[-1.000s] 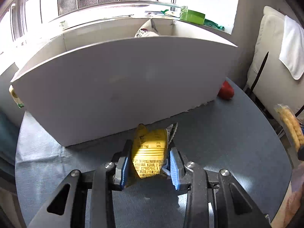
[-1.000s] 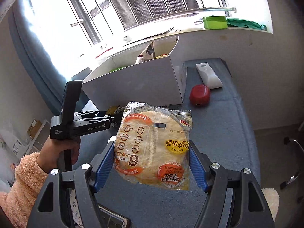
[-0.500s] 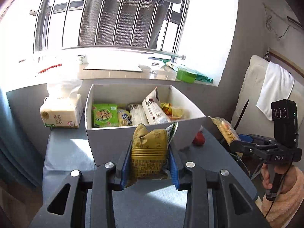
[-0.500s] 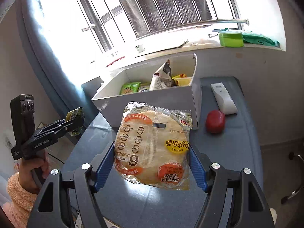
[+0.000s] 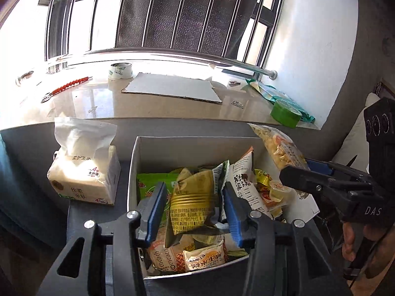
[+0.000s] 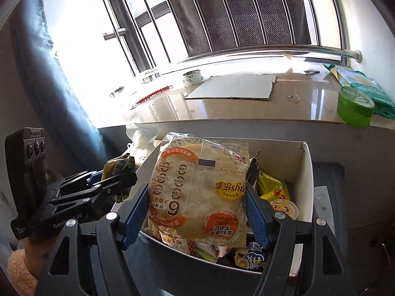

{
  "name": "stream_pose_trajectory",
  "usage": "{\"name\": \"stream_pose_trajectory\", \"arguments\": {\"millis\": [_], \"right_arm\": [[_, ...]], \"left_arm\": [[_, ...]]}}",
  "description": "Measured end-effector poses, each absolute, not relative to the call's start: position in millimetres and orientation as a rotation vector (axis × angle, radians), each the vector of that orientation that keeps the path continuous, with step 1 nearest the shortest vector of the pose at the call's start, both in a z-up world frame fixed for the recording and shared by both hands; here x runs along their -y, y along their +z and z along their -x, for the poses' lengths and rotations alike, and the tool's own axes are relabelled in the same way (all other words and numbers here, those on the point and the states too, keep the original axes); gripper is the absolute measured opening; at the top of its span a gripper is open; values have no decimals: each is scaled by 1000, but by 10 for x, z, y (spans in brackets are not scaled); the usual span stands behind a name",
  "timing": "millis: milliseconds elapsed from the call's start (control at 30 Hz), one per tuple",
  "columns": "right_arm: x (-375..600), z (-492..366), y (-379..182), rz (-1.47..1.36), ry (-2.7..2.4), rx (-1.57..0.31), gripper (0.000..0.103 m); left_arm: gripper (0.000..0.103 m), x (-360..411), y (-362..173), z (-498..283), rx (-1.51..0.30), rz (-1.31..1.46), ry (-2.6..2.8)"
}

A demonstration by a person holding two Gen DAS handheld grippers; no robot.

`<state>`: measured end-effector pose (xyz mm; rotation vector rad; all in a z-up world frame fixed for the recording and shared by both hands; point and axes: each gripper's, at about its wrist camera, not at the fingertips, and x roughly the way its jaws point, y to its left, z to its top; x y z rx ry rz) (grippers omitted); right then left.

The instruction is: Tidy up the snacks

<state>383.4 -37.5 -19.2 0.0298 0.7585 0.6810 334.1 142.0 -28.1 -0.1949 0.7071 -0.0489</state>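
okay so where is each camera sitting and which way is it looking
Left wrist: on the left gripper, above the white box; jaws opening round a yellow packet.
Right wrist: on the right gripper, clamping a flatbread pack; a fuzzy sleeve shows.
Shared: box, windowsill, each other's gripper.

The box (image 5: 158, 148) is showing plain white walls. The packet (image 5: 192, 197) between the blue pads (image 5: 154, 212) is showing olive yellow with dark print. The flatbread pack (image 6: 200, 190) is showing clear film with orange circles, a yellow label and a large 6. The tissue pack (image 5: 84, 172) is showing white. The tape roll (image 6: 355, 108) is showing bright green.
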Motion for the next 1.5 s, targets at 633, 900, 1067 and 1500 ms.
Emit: {"name": "stream_pose_trajectory", "arguments": {"millis": [633,900,1067,1500], "right_arm": [[539,-3441,-124,-36,677,-642,103],[874,-2446,59,46,626,-460,103],[1143,-1937,2,39,654,-472,103],[1581,-1113,-268,30,600,-540,103]], "left_arm": [[103,-1183,-88,-2370,-521,-1,167],[103,-880,4,-1565,-503,77,80],[103,-623,-15,-1080,-492,71,96],[103,-198,-161,-481,-511,110,48]]}}
